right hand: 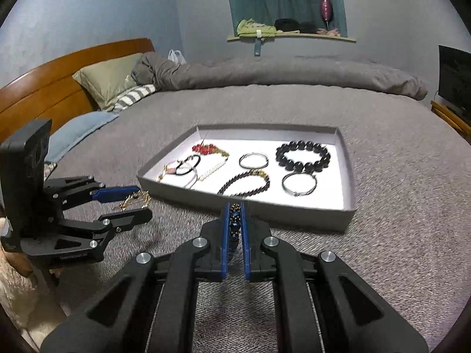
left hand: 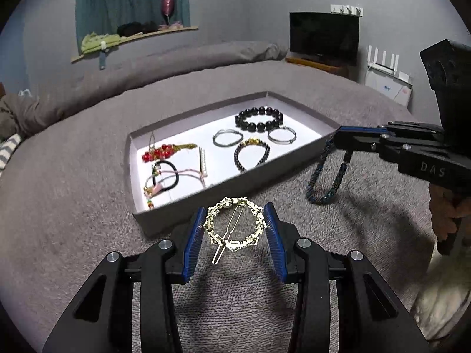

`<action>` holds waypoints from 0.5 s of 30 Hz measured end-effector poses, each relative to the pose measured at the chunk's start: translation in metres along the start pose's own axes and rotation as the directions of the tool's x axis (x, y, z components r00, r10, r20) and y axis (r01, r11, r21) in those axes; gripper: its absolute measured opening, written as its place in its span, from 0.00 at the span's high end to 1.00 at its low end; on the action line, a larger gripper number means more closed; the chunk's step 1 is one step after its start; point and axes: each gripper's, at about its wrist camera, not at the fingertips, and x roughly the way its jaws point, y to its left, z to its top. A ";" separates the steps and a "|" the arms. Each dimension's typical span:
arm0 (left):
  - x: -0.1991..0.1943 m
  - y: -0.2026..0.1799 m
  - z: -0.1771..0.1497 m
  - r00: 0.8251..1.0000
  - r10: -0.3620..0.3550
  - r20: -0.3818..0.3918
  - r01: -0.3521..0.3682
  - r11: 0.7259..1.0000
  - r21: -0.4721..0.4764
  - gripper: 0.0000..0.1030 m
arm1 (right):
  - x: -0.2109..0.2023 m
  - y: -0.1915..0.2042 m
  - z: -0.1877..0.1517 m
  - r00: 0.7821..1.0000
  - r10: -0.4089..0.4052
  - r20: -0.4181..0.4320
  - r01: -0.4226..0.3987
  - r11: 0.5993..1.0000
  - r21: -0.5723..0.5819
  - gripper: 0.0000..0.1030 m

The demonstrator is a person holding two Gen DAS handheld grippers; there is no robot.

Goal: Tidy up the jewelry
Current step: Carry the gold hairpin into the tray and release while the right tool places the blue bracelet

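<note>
Left tongs (left hand: 234, 225) gripping gold hair clip (left hand: 234, 226) beside tray's near wall (left hand: 188, 210)

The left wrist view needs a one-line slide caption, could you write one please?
Left tongs grip a gold ring-shaped hair clip before the jewelry tray; right tongs lift a dark beaded bracelet.

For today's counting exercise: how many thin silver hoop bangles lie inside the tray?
2. One silver bangle lies mid-tray, left of the black bead bracelet; the other silver bangle lies in front of that bracelet, nearer the tray's front wall. None appears hidden.
</note>
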 end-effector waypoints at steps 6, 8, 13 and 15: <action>0.004 0.010 0.029 0.999 0.014 0.037 -0.012 0.999 -0.038 0.58 | -0.009 -0.019 0.032 0.996 -0.045 0.083 0.042 0.999 0.034 0.93; 0.012 0.012 0.039 0.999 0.022 0.036 -0.021 0.999 -0.040 0.58 | -0.007 -0.028 0.043 0.992 -0.067 0.103 0.062 0.997 0.048 0.93; 0.039 0.015 0.054 0.999 0.035 0.007 -0.034 0.999 -0.040 0.58 | 0.015 -0.047 0.058 0.990 -0.100 0.096 0.094 0.993 0.064 0.93; 0.055 0.017 0.059 0.999 0.038 -0.020 -0.039 0.998 -0.045 0.58 | 0.025 -0.051 0.058 0.992 -0.099 0.078 0.094 0.993 0.071 0.93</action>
